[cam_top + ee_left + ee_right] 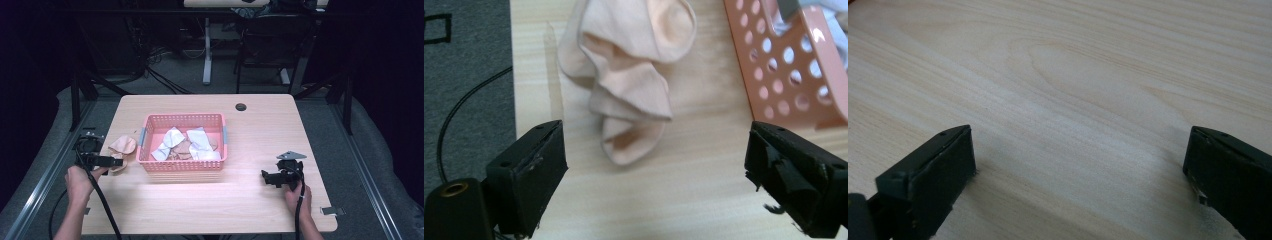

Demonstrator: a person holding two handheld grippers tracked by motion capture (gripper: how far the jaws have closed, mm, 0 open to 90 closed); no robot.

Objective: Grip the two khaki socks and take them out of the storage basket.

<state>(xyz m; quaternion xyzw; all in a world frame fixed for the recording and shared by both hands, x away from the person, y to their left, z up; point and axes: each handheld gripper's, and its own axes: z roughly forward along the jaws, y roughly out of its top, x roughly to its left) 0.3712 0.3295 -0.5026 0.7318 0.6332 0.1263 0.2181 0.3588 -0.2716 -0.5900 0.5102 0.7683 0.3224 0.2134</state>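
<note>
Peach sock point(629, 95) lies crumpled on the table point(260, 200) just left of the pink basket point(182, 166), apparently sorted out from the white socks point(200, 145) inside. Left gripper point(654, 165) stands wide, empty, just near of it; right gripper point(1080, 175) waits spread over bare wood.

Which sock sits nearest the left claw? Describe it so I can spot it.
Start at the pink basket mid-table. Just outside its left wall, on bare wood, lies a crumpled peach sock. Unlike the white socks, it lies outside the basket, ahead of the open left claw.
</note>
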